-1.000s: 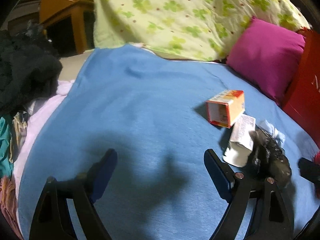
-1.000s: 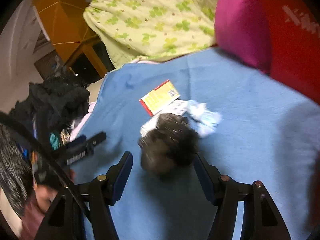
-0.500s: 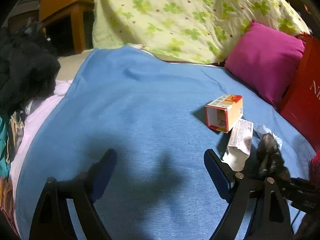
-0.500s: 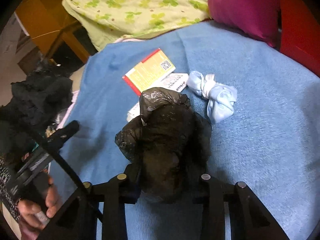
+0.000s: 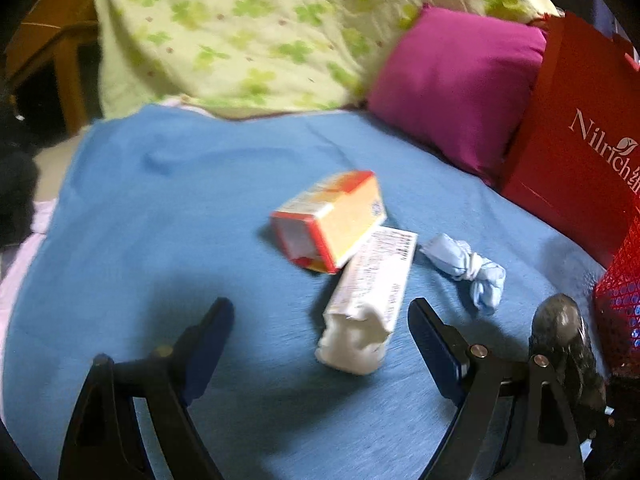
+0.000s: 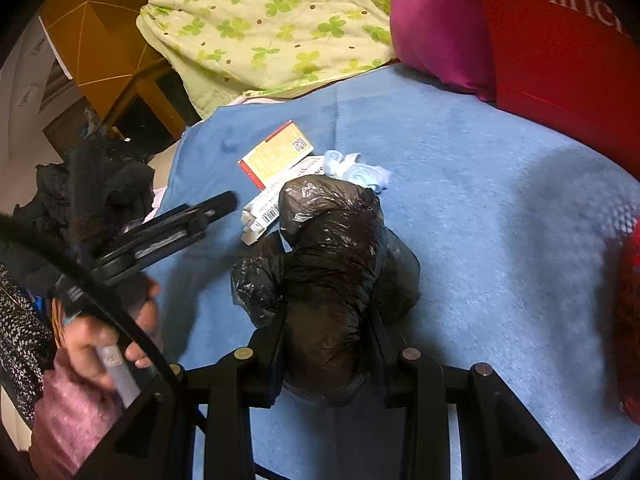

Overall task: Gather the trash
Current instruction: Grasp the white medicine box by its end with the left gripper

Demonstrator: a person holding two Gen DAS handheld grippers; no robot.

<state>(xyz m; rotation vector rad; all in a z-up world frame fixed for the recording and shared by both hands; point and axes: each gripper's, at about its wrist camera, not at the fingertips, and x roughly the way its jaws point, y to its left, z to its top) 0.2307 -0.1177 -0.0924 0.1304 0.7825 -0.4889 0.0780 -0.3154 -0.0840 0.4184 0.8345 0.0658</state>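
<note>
Bedding formed the ground of the scene: a blue blanket (image 5: 168,248) lay spread flat, with a clover-print quilt (image 5: 248,36) heaped at its far edge and one magenta pillow (image 5: 460,80) beside the quilt. One red paper bag (image 5: 576,152) stood against the pillow, and a red mesh item (image 5: 620,304) showed just in front of the bag at the picture's edge. A dark clothing pile (image 6: 100,184) lay off the blanket's left edge.

Trash on the blanket counted four pieces. One orange-and-red carton (image 5: 332,220) lay on its side near the blanket's middle; one white printed box (image 5: 372,296), open at its torn near end, touched the carton; one knotted pale-blue wad (image 5: 468,264) lay just beside the white box. The fourth, one crumpled black plastic bag (image 6: 332,272), sat nearer than the other three and hid part of the white box in the right wrist view.

The right gripper (image 6: 328,340) was clamped on the black plastic bag, its jaws having just been closing with the bag between them. The left gripper (image 5: 320,336) stood wide apart and held nothing, the near end of the white box lying between its fingers, untouched. A hand (image 6: 108,328) in a pink sleeve held the left gripper.
</note>
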